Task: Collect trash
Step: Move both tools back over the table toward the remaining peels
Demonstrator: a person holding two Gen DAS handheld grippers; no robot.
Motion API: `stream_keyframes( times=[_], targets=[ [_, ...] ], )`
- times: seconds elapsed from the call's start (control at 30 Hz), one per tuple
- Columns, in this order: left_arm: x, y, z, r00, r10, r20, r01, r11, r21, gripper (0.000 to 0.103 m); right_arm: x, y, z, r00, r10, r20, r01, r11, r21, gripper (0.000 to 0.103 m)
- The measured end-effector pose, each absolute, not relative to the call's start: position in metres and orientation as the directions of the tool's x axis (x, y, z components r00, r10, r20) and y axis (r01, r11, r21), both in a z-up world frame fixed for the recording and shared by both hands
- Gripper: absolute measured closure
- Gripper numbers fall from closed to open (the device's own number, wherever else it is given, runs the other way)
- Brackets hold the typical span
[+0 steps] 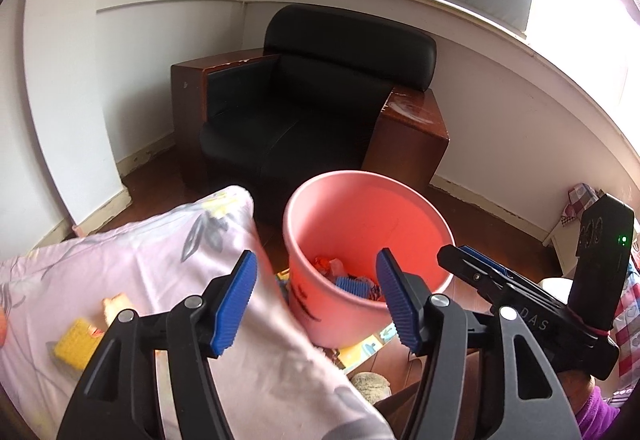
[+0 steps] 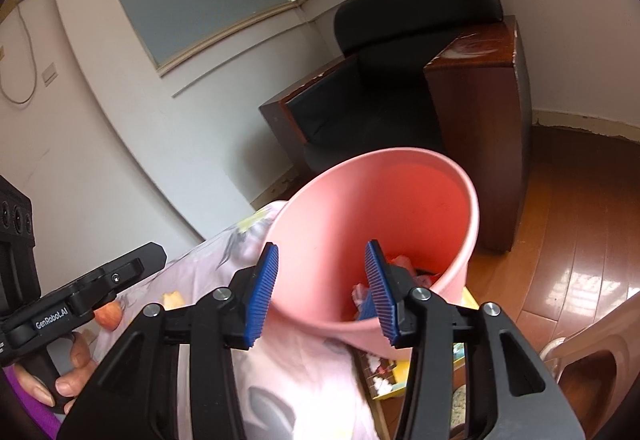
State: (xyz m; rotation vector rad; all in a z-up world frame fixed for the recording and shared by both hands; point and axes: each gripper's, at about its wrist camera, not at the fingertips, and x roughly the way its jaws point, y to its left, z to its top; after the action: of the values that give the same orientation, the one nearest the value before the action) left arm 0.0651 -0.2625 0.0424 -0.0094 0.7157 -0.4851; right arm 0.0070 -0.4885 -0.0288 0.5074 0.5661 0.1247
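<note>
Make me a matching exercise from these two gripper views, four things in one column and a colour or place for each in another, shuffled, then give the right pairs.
Things:
1. bucket
2. armchair
3. corn piece
4. left gripper

Descriptions:
A. yellow, lying on the floral cloth
B. pink, with trash in the bottom
C. black cushions, brown wooden sides, in the corner
D. open, blue ribbed pads, nothing between them

Pairs: 1-B, 2-C, 3-A, 4-D

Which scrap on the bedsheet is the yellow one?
The ridged yellow block, lowest on the pink floral sheet; the paler bread-like piece lies just above it.
</note>
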Motion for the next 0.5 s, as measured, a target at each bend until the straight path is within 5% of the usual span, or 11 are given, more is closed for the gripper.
stream_keyframes(
  times=[0.5],
  targets=[
    [0.009, -0.185, 0.023, 0.641, -0.363, -0.677, 0.322, 0.927, -0.192, 0.042, -0.022, -0.41, -0.041, 0.745, 0.402, -0.532, -0.124, 0.867, 0.483, 0.057]
  ],
)
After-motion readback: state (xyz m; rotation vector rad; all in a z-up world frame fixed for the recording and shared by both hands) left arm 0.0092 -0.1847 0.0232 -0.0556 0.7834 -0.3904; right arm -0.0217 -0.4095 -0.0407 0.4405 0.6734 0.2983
